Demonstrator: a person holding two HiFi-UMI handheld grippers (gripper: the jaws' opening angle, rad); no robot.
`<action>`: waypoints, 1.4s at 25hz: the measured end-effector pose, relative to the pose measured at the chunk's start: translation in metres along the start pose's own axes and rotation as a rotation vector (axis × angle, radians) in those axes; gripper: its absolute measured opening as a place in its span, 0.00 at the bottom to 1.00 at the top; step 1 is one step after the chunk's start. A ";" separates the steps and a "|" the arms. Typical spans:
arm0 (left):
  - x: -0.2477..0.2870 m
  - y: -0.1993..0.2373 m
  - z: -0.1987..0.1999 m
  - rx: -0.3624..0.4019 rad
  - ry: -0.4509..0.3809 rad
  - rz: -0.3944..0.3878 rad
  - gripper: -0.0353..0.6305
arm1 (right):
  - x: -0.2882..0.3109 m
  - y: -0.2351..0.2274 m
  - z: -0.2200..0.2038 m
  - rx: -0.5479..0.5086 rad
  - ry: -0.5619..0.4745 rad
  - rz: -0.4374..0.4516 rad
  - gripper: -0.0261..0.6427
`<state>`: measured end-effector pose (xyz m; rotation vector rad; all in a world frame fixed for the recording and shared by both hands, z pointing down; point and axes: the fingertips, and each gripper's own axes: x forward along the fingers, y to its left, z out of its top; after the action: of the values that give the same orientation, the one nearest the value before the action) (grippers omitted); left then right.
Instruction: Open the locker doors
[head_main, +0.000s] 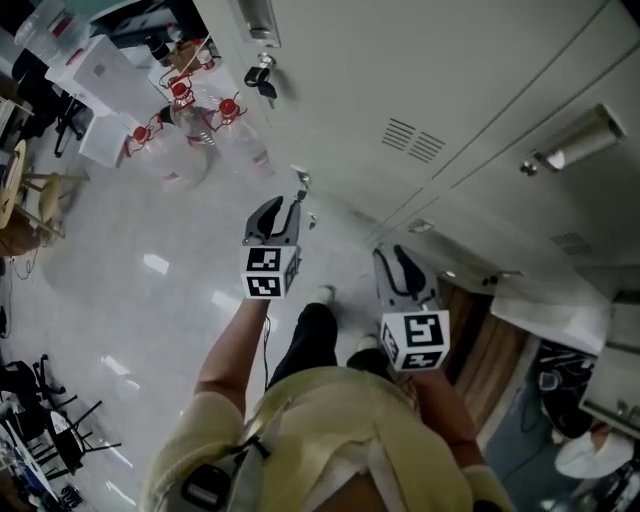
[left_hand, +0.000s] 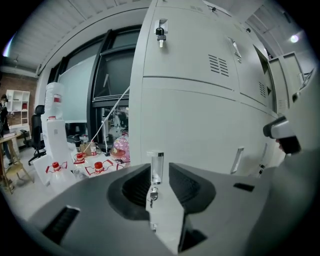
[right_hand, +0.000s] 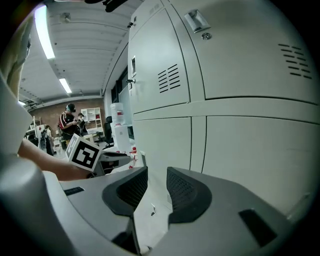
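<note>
Just ahead of the parted left gripper (left_hand: 158, 172) stands a locker handle (left_hand: 156, 162).

A glossy pale floor (head_main: 120, 300) is seen below, red-capped water bottles (head_main: 190, 120) are clustered on it, dark windows (left_hand: 115, 75) are framed behind, and strip lights (right_hand: 44, 30) are lit overhead.
</note>
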<state>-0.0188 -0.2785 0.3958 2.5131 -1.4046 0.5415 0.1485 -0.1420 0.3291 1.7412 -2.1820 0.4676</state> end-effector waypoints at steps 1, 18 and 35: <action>0.007 0.003 -0.001 0.003 0.006 -0.004 0.20 | 0.004 0.000 0.000 0.006 0.008 -0.008 0.21; 0.086 0.028 -0.025 -0.034 0.109 0.013 0.26 | 0.063 0.021 -0.008 0.088 0.055 -0.091 0.21; 0.095 0.041 -0.020 -0.161 0.109 0.059 0.32 | 0.069 0.032 -0.011 0.132 0.059 -0.176 0.21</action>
<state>-0.0127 -0.3663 0.4532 2.2883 -1.4252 0.5449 0.1030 -0.1909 0.3669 1.9416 -1.9754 0.6224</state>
